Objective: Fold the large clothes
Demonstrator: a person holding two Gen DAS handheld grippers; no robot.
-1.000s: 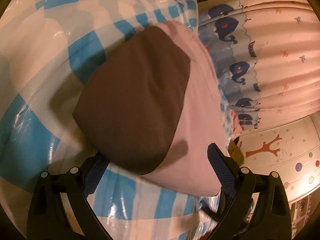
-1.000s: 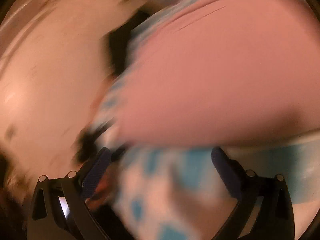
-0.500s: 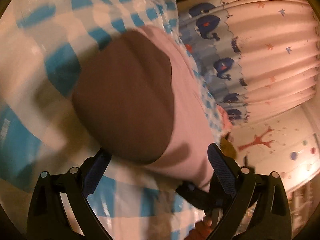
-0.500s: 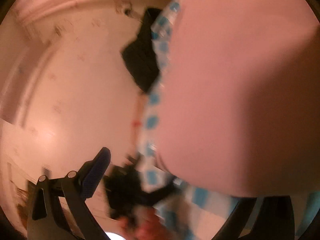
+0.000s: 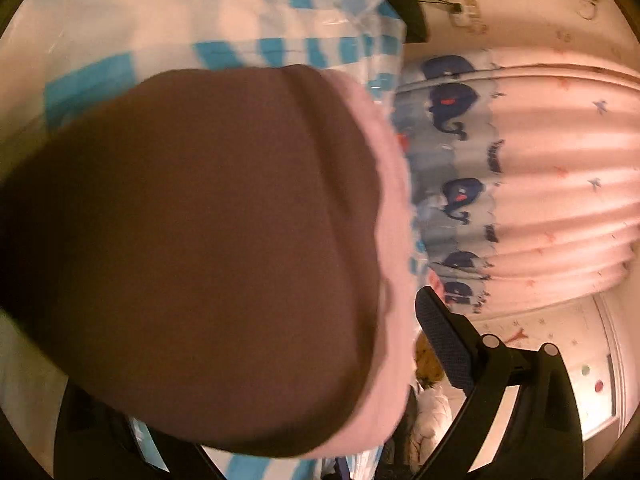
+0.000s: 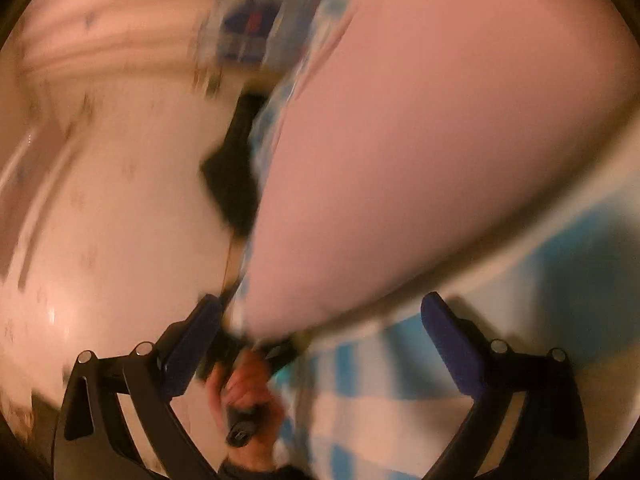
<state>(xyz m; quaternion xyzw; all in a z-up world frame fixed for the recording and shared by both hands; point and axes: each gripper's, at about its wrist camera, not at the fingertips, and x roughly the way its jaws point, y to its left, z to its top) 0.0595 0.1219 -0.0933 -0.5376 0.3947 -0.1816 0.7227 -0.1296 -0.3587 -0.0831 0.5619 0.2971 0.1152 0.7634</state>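
Much is hidden from my left wrist camera; the brown fabric panel (image 5: 200, 248) of the folded garment fills the near middle of the view and covers my left gripper's (image 5: 280, 396) left finger almost wholly, so only the right finger (image 5: 444, 344) with its blue textured pad shows; I cannot tell from this whether that gripper is parted or pinching cloth. A pale pink layer (image 5: 394, 216) edges the brown panel on its right and near side; the pile lies on a blue-and-white checked cloth (image 5: 224, 12) that runs to the far left, and the bundle sits directly in front of the left gripper, close against it. To the right hangs a whale-print curtain (image 5: 520, 168); a dark object at the far top is cut off and I cannot name it.

The right wrist view is smeared by blur; the pink garment (image 6: 440, 140) fills its far right half, lying on the same checked cloth (image 6: 380, 396). My right gripper (image 6: 320, 316) stands spread wide, holding nothing; the garment's near edge lies just beyond its fingertips, between the two fingers. Near the middle bottom a hand (image 6: 248, 400) grips a dark handle; a black shape at the far left of the garment is too blurred to make out.
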